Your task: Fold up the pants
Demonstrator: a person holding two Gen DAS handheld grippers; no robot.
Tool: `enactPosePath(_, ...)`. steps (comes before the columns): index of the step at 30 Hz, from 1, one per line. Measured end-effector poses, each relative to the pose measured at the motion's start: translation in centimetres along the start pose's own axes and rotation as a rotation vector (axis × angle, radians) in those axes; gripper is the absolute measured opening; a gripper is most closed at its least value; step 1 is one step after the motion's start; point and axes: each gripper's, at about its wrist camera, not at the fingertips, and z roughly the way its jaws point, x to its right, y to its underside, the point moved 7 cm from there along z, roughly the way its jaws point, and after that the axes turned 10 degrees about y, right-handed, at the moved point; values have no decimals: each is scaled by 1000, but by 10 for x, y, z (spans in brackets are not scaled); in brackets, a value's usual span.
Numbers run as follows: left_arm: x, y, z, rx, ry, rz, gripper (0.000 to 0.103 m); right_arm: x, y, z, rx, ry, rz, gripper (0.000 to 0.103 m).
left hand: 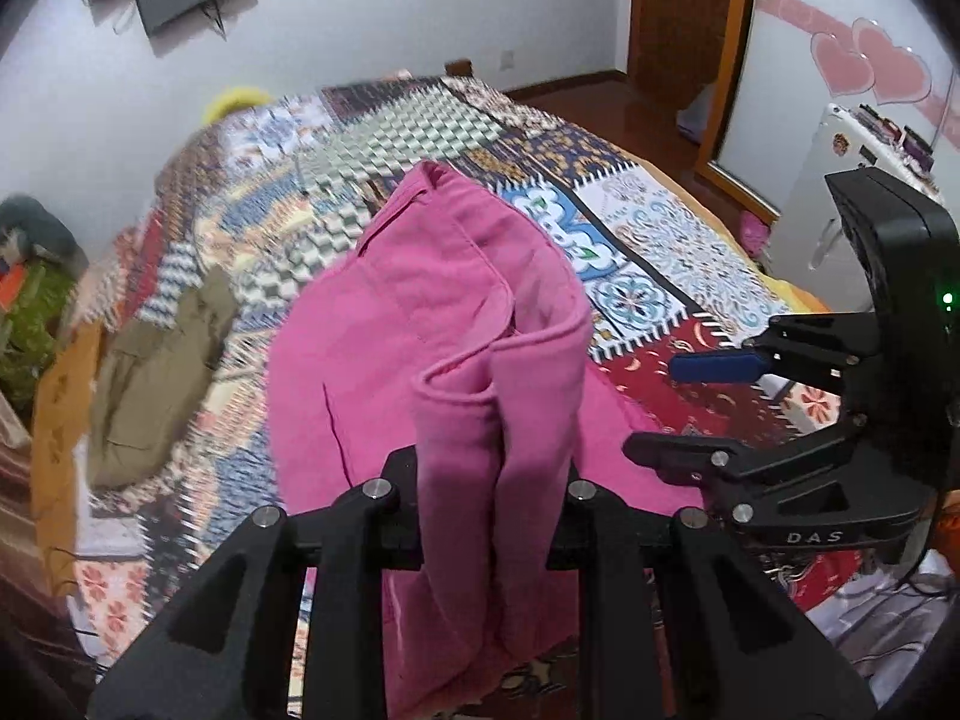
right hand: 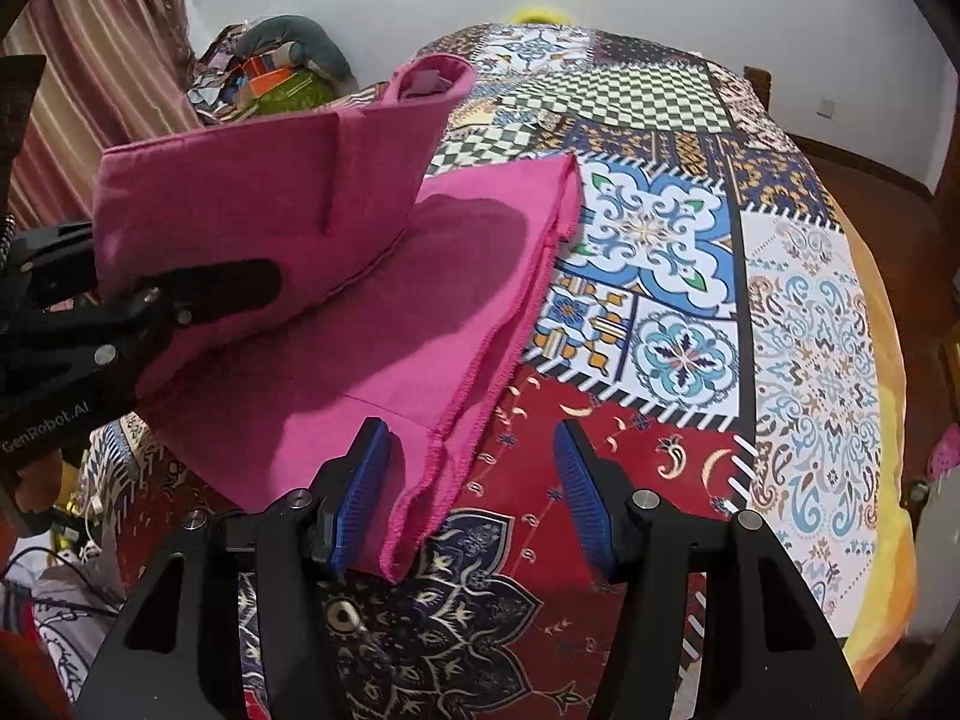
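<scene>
Pink pants (left hand: 432, 300) lie on a patchwork bedspread (left hand: 648, 222). My left gripper (left hand: 492, 480) is shut on a bunched fold of the pants and holds it lifted; it shows at the left of the right wrist view (right hand: 180, 300) with the raised pink cloth (right hand: 240, 210). My right gripper (right hand: 471, 498) is open, its blue pads (right hand: 366, 480) astride the hemmed corner of the lower pink layer (right hand: 420, 498) lying on the bed. It also shows at the right of the left wrist view (left hand: 690, 408), open.
An olive garment (left hand: 156, 372) lies on the bed's left part. Clutter and a curtain (right hand: 90, 60) stand by the far left wall. A wooden door (left hand: 678, 12) and a white fridge (left hand: 840, 192) are at the right. Cables lie near the bed's near left corner (right hand: 54, 588).
</scene>
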Motion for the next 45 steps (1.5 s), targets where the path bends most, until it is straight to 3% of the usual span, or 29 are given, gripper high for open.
enactPosePath(13,9,8,20,-66,56,-19,32,8,4,-5,-6,10,13,53)
enactPosePath(18,17,11,16,-78,130,-40,58,8,5,-5,-7,13,12,53)
enactPosePath(23,23,11,13,-77,123,-19,58,8,6,-5,-11,13,15,53)
enactPosePath(32,29,3,-11,-35,191,-43,58,9,8,-6,-11,16,14,53)
enactPosePath(36,25,-7,-32,31,178,-34,59,10,8,-6,-12,18,15,53)
enactPosePath(40,0,-21,-45,92,94,-32,66,12,8,-8,-12,20,19,53)
enactPosePath(45,-57,-30,-32,67,-11,-104,66,17,6,-11,-5,26,28,53)
